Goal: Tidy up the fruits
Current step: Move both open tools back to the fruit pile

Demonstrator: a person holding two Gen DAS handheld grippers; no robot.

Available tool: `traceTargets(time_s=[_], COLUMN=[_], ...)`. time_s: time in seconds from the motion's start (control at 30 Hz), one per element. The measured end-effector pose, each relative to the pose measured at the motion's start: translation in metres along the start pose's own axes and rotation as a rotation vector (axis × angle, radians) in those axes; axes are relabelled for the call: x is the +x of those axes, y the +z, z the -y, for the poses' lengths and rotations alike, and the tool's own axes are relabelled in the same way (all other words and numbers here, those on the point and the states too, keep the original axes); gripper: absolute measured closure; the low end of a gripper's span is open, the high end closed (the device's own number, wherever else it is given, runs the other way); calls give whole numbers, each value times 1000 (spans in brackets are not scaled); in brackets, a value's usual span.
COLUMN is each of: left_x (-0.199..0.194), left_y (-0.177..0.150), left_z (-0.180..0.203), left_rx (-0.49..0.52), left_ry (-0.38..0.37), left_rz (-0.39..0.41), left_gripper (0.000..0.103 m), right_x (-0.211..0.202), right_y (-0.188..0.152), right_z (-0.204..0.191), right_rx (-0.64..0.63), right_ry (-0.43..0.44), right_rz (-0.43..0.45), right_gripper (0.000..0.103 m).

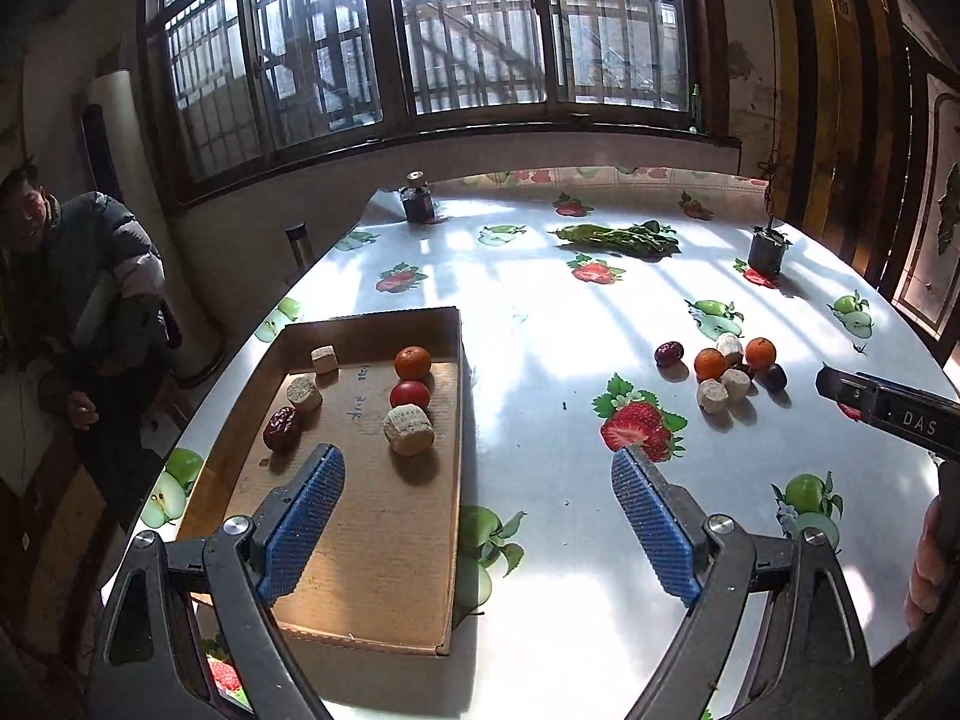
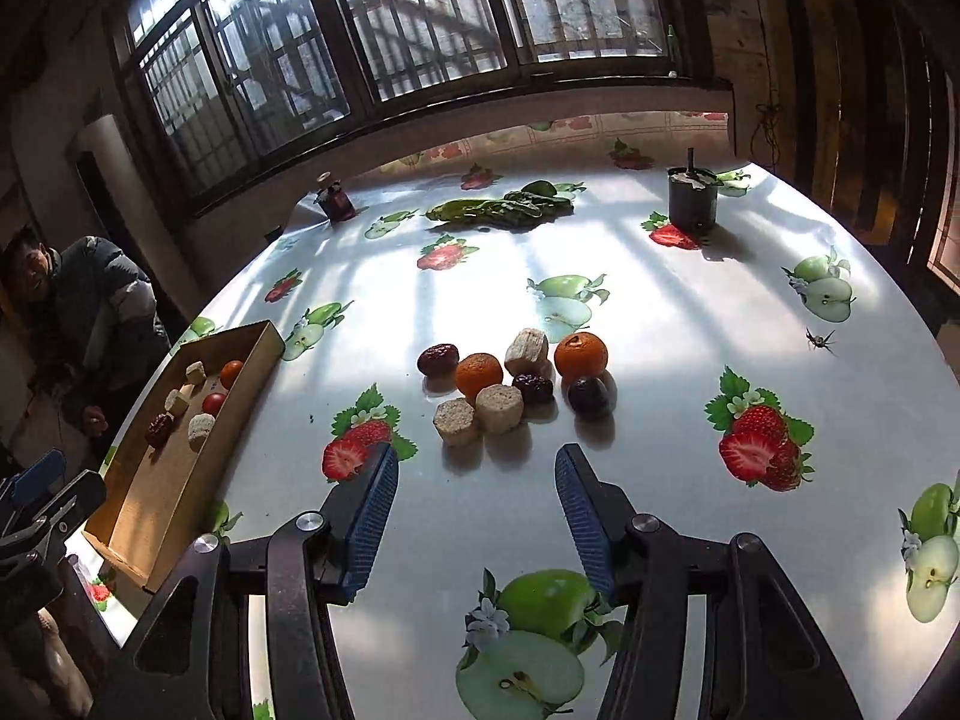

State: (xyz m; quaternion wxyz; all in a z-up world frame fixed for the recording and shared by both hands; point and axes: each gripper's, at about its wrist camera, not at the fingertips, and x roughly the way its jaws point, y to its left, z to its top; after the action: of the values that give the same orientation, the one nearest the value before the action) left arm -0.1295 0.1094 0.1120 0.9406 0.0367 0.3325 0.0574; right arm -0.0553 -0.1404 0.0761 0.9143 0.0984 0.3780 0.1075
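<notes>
Person at far left (image 1: pixel 72 300): someone in a dark padded jacket sits beside the table, well clear of your grippers.
Cardboard tray (image 1: pixel 372 546): it lies on the left part of the table (image 1: pixel 540 312), open side up.
Tray contents: you have a red date (image 1: pixel 282 429), three pale cut cylinders (image 1: pixel 408 429), a tomato (image 1: pixel 410 396) and one orange (image 1: pixel 413 362) lying inside.
Left gripper (image 1: pixel 477 480): your jaws stand wide apart with nothing between them; one blue pad hangs over the tray, the other over bare tablecloth.
Loose pile (image 2: pixel 519 381): in the middle of the table, ahead of your right gripper, lie two oranges, two red dates, three pale cylinders and a dark round fruit (image 2: pixel 589 394), touching or just beside each other.
Right gripper (image 2: pixel 477 477): your jaws are parted about halfway, empty, near the pile but not touching it.
Far side: leafy greens (image 2: pixel 504 207) lie between a small jar (image 2: pixel 336 199) and a dark cup (image 2: pixel 693 198).
</notes>
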Motion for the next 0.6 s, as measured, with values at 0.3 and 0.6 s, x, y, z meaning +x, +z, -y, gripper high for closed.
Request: traceTargets(time_s=[0.3, 0.6], left_x=[19, 59], left_y=[5, 24], left_z=[4, 39], left_rx=[-30, -17], left_ry=[-81, -200], left_rz=[-55, -107], left_gripper=[12, 12], right_x=[-10, 25], right_y=[12, 33], right_z=[50, 93], right_rx=[93, 231], right_ry=[-47, -49], right_rz=[36, -27], right_gripper=[41, 41])
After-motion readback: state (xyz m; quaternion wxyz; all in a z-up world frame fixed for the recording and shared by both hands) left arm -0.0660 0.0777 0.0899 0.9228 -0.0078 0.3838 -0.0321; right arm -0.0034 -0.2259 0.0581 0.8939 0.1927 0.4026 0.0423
